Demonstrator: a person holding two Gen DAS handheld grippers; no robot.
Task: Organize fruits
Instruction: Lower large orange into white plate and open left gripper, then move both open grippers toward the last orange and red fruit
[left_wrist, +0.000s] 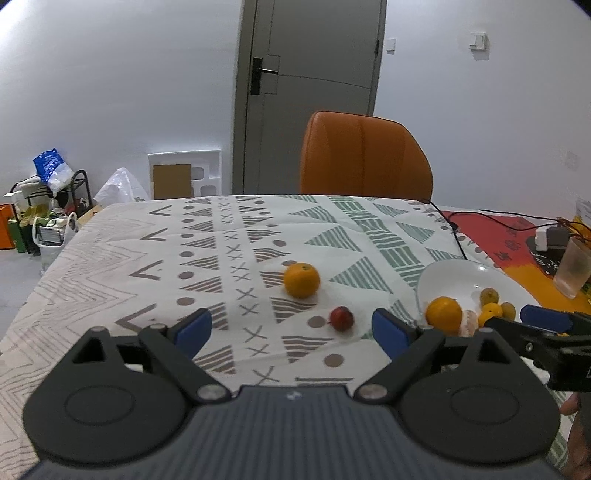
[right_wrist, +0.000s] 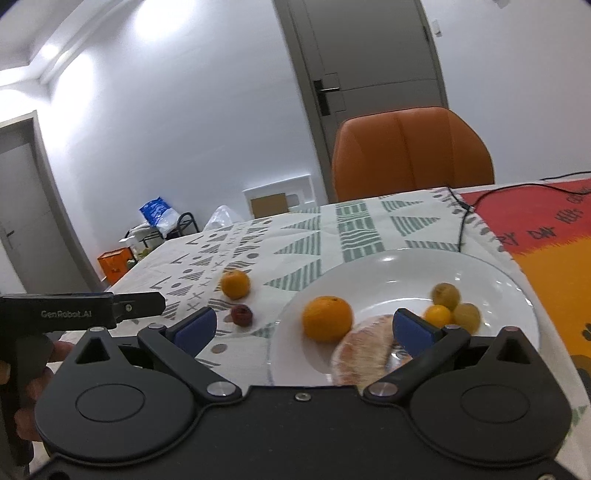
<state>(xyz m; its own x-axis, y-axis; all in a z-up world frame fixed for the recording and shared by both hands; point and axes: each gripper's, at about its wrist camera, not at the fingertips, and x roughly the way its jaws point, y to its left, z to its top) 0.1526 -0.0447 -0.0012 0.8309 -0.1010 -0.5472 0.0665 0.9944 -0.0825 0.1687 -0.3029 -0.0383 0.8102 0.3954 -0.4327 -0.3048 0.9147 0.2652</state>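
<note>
Your left gripper (left_wrist: 291, 328) sits closest to the lens, jaws spread wide with nothing between the pads, and the small red fruit (left_wrist: 341, 318) lies on the patterned tablecloth (left_wrist: 110, 258) just ahead, nearer the right-hand pad than the middle of the gap. One orange (left_wrist: 301, 280) rests loose on the cloth beyond it. Your right gripper (right_wrist: 304, 328) is also wide and empty, hanging over the near edge of the white plate (right_wrist: 509, 291), where another orange (right_wrist: 327, 318), a peeled fruit (right_wrist: 364, 354), a small orange fruit (right_wrist: 438, 315) and two greenish ones already sit. Round fruit is your main worry: if you close off-centre on the red one, a pad will likely nudge it and send it rolling across the cloth, perhaps toward the table edge. Over the plate, a low pass could clip the rim and tip it, or knock the orange out. Your two grippers are also near each other, so crossing paths may cause a bump.
</note>
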